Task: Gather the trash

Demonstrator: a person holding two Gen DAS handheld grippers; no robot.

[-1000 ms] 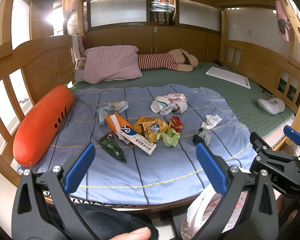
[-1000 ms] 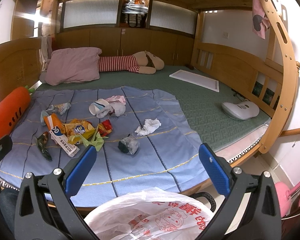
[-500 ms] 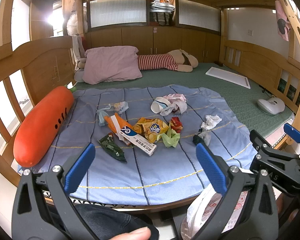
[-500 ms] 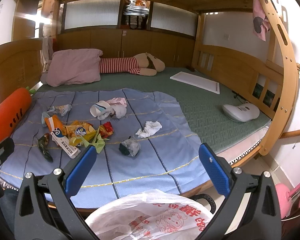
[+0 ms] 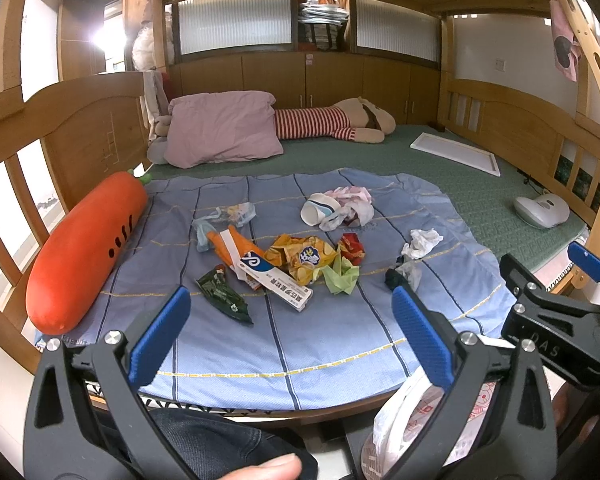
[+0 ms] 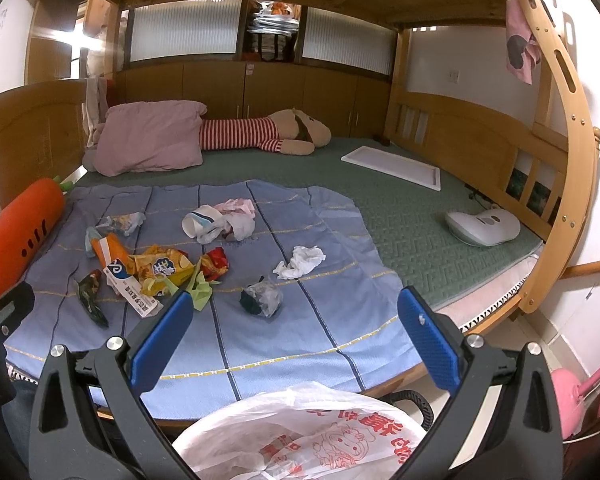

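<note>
Trash lies scattered on a blue sheet (image 5: 332,336) on the bed: a white toothpaste box (image 5: 276,280), a yellow snack bag (image 5: 304,258), a dark green wrapper (image 5: 222,296), a green paper (image 5: 342,278), a red wrapper (image 5: 352,246), a paper cup (image 5: 314,210), a crumpled white tissue (image 6: 302,262) and a dark wad in clear plastic (image 6: 262,300). My left gripper (image 5: 286,340) is open and empty at the bed's near edge. My right gripper (image 6: 292,344) is open and empty above a white plastic bag with red print (image 6: 308,432).
An orange carrot plush (image 5: 84,252) lies along the left rail. A pink pillow (image 5: 224,132), a striped plush toy (image 5: 332,124), a white board (image 5: 456,152) and a white handheld device (image 5: 542,210) lie on the green mat. Wooden rails enclose the bed.
Both grippers have drifted very slightly; the view of the bed barely shifts. Nothing on the sheet has moved.
</note>
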